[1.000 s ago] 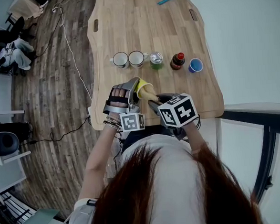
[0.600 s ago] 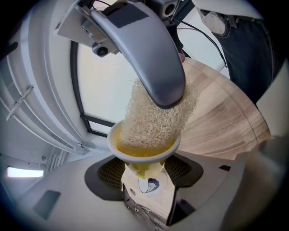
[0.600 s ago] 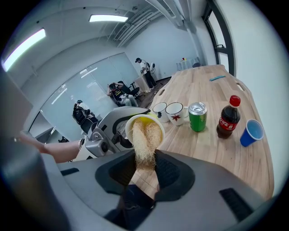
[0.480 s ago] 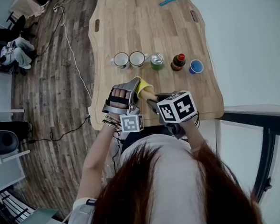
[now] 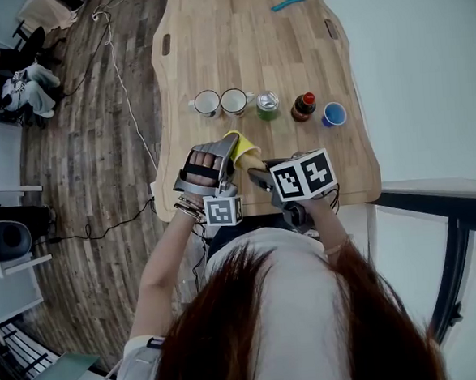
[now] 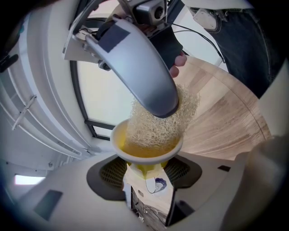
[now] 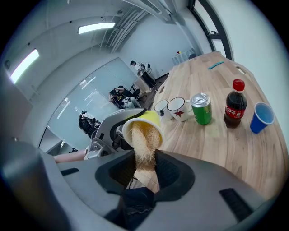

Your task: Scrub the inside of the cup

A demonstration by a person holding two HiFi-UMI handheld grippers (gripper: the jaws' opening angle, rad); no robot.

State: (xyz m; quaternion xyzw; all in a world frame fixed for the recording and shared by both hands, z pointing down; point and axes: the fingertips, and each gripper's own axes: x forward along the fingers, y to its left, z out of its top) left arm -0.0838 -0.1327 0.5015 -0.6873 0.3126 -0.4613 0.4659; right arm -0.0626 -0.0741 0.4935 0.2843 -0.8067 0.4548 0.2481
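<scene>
Left gripper view looked straight into the yellow cup (image 6: 140,152), which was tipped over with its narrow base between the jaws of the left gripper (image 6: 146,178). Those jaws had just been closing, and they pressed on the cup from both sides. A pale, fibrous scrubber (image 6: 156,122) came down from twelve o'clock in that view, and its end was pushed inside the cup's mouth.

Right gripper view showed the other end of the scrubber clamped between the jaws of the right gripper (image 7: 144,169), with the cup's mouth facing that gripper.

Seen from the head view, the cup was held over the near part of the wooden table (image 5: 253,54), with its mouth turned toward four o'clock, where the right gripper met it. The two grippers were just beside each other at the table's near edge.

Farther out on the table stood a row of things, well apart from the cup. Two white mugs (image 5: 220,102) stood side by side at eleven and twelve o'clock from it. A green can (image 5: 266,103) stood at one o'clock, and a dark bottle (image 5: 302,105) with a red cap at two. A blue cup (image 5: 333,113) stood between two and three. A small blue stick (image 5: 287,2) lay at the table's far end.

A cable (image 5: 127,112) trailed over the plank floor (image 5: 84,196) at nine o'clock.
</scene>
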